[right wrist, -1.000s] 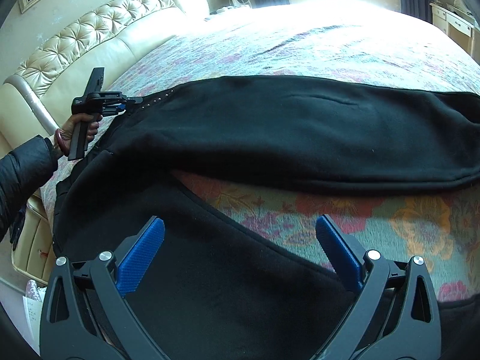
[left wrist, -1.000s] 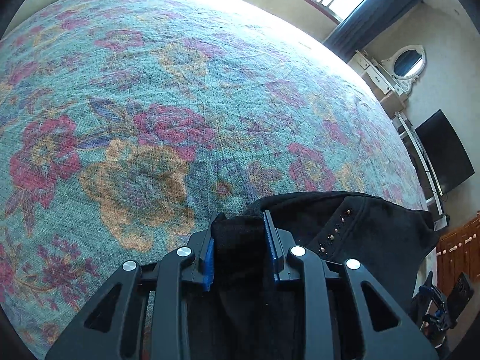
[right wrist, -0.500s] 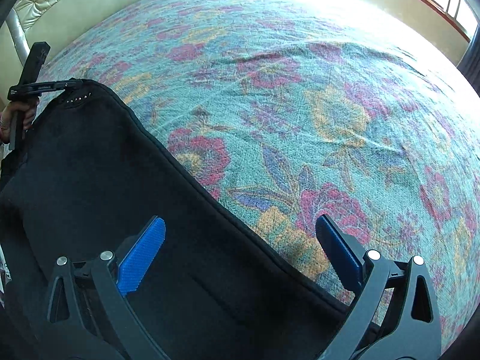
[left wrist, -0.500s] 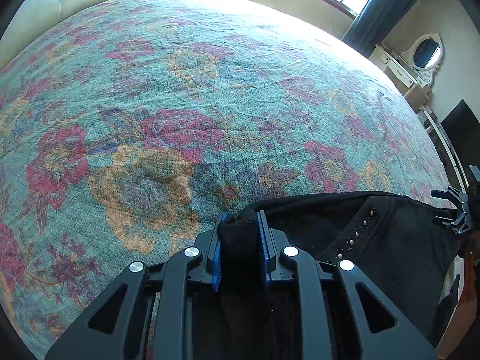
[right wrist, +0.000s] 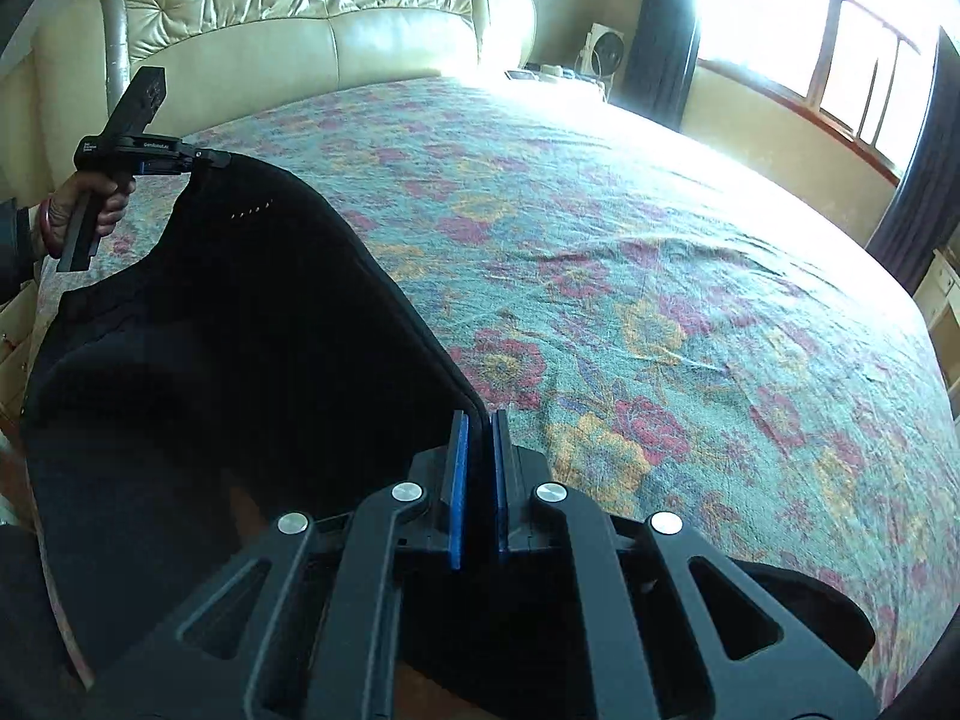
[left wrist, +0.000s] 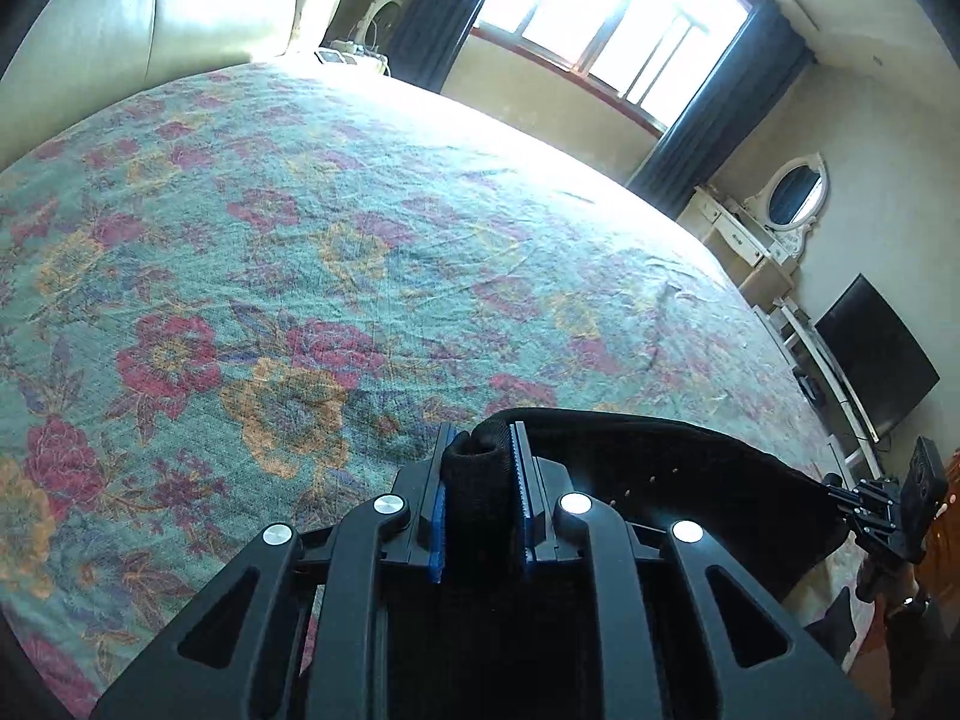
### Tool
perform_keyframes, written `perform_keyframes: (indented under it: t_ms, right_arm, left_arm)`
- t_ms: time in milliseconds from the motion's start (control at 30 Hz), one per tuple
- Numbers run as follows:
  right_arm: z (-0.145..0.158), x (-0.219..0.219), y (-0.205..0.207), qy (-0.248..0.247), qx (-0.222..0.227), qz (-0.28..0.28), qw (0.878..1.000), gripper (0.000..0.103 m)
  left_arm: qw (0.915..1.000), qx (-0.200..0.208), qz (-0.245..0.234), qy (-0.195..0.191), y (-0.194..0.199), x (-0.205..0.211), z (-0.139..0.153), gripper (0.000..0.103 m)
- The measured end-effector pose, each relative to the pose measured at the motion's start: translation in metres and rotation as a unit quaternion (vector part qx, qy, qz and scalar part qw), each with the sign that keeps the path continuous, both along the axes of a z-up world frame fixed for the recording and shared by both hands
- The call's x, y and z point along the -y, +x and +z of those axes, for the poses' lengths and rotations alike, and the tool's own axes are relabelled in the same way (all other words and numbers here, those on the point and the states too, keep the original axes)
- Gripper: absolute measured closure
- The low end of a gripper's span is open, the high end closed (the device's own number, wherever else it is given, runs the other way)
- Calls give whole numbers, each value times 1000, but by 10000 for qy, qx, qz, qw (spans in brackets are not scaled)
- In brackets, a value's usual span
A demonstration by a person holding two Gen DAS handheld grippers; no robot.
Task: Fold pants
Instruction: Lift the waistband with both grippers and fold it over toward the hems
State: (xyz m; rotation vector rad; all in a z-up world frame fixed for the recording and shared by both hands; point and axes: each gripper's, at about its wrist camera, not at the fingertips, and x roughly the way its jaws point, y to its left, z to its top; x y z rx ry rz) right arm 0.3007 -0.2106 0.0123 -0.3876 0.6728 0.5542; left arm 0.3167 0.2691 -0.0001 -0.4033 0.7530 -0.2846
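A: Where are the pants [right wrist: 228,360] lying, and which way is their long axis running?

B: The black pants are hanging over the near edge of the bed [right wrist: 660,252], stretched between the two tongs. Their upper edge is running as a long line from the left tongs [right wrist: 207,159], near the headboard [right wrist: 288,18], down to the right tongs [right wrist: 478,468] close to the camera. A small row of studs is showing near the left end.

A: What are the left tongs doing?

B: In the left wrist view the left tongs [left wrist: 480,498] are standing narrow, and their jaws have just been closing more. They are squeezing a thick bunch of the black fabric [left wrist: 660,480] between the blue pads [left wrist: 437,525].

A: And the right tongs?

B: Their jaws have just been closing from wide, and now they are almost together. The thin edge of the pants is sitting between the blue pads. A hand [right wrist: 90,210] is gripping the handle of the left tongs beside the bed.
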Motion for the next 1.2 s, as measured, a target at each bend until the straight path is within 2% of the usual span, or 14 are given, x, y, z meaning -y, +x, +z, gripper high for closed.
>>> perform_keyframes:
  t_ms: [100, 233, 367, 467, 533, 567, 633, 733, 767, 867, 933, 1033, 1100, 1200]
  right_arm:
    - [3, 4, -68, 115, 240, 1, 9996, 96]
    - [-21, 1, -145, 15, 235, -49, 9997, 96]
    - [-63, -13, -180, 45, -269, -97, 9996, 96]
    - [-95, -19, -189, -99, -740, -190, 9970, 90]
    - [-93, -10, -193, 395, -966, -364, 9939, 81]
    - [-88, 1, -191, 952, -1227, -515, 9865, 76]
    - [-84, 28, -191, 2118, -1644, -953, 9587, 42]
    - [-97, 63, -190, 3600, -2228, -1550, 8926, 41]
    - [-104, 69, -188, 3932, -2370, -1695, 8721, 41]
    - [-122, 78, -185, 4483, -2627, -2027, 8300, 40]
    - [-129, 80, -186, 4731, -2601, -2138, 8141, 41]
    - [-134, 79, -179, 4774, -2628, -2266, 8073, 40]
    - [-136, 77, -177, 4867, -2657, -2270, 8007, 37]
    - [-141, 72, -171, 4891, -2648, -2321, 7980, 36]
  left_arm:
    - [9986, 350, -199, -344, -53, -9, 28, 85]
    - [9966, 546, -400, -475, -131, -7, 41, 85]
    - [9978, 242, -336, -521, -198, -13, 9, 85]
    - [9970, -246, 90, -731, -228, -33, -31, 85]
    - [9922, -392, 558, -1044, -251, -52, -50, 85]
    - [9889, -425, 806, -1173, -263, -61, -57, 85]
    - [9803, -362, 1120, -1583, -281, -70, -63, 84]
    - [9723, -198, 1149, -2027, -289, -60, -60, 73]
    - [9718, -227, 1096, -2075, -285, -51, -58, 63]
    - [9722, -422, 919, -2114, -267, -25, -62, 57]
    - [9731, -677, 984, -1970, -253, -14, -70, 57]
    - [9687, -978, 1229, -1924, -235, -7, -85, 57]
    - [9601, -1186, 1531, -2016, -229, -8, -95, 57]
    - [9465, -1066, 1849, -2419, -227, -13, -102, 48]
